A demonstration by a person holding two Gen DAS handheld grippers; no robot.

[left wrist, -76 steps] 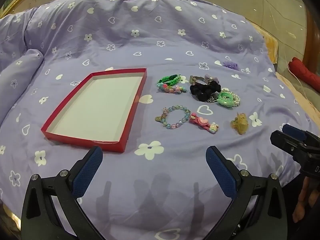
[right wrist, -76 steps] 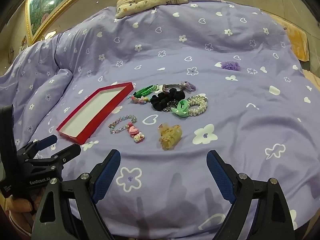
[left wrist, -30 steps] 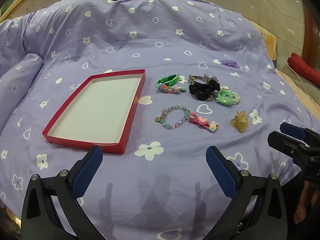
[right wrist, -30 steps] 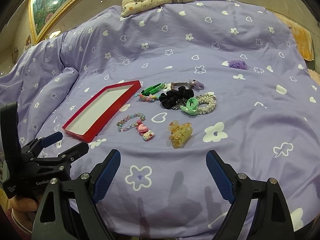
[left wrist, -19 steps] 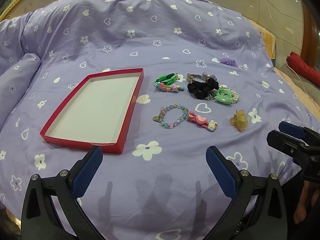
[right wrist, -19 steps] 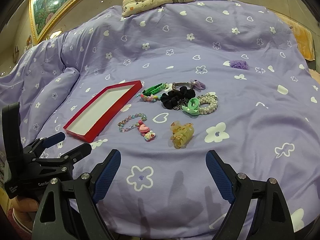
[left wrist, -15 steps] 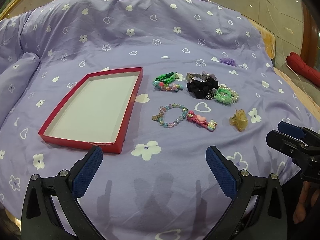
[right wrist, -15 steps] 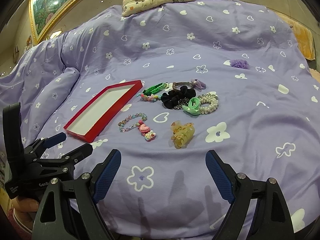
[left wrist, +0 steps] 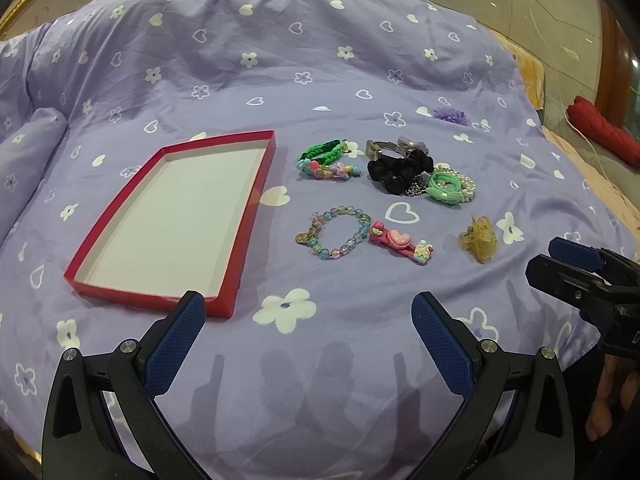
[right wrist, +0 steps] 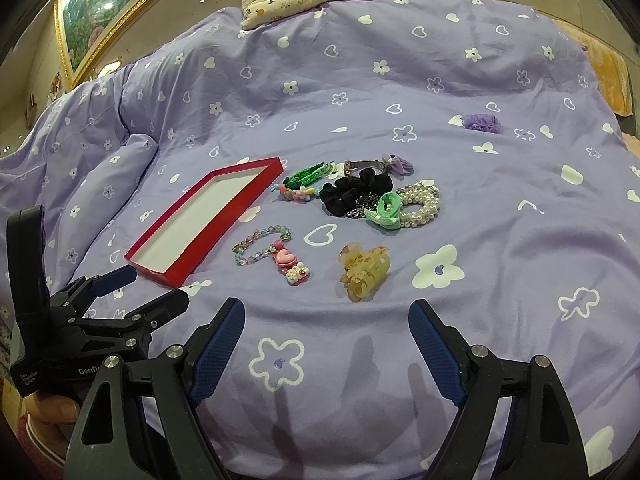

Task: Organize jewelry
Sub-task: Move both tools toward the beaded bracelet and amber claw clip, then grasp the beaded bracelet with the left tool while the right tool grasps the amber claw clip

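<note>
Our right gripper [right wrist: 326, 336], jaws wide with nothing between them and narrowing slightly, hovers at the bed's near edge; the amber claw clip [right wrist: 364, 272] lies just ahead, long axis slanting right, nearer than to our open, empty left gripper [left wrist: 308, 330].

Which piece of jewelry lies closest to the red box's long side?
The green braided bracelet, just right of the red box near its far corner. The beaded bracelet sits further from it; the black scrunchie and the amber claw clip further still.
</note>
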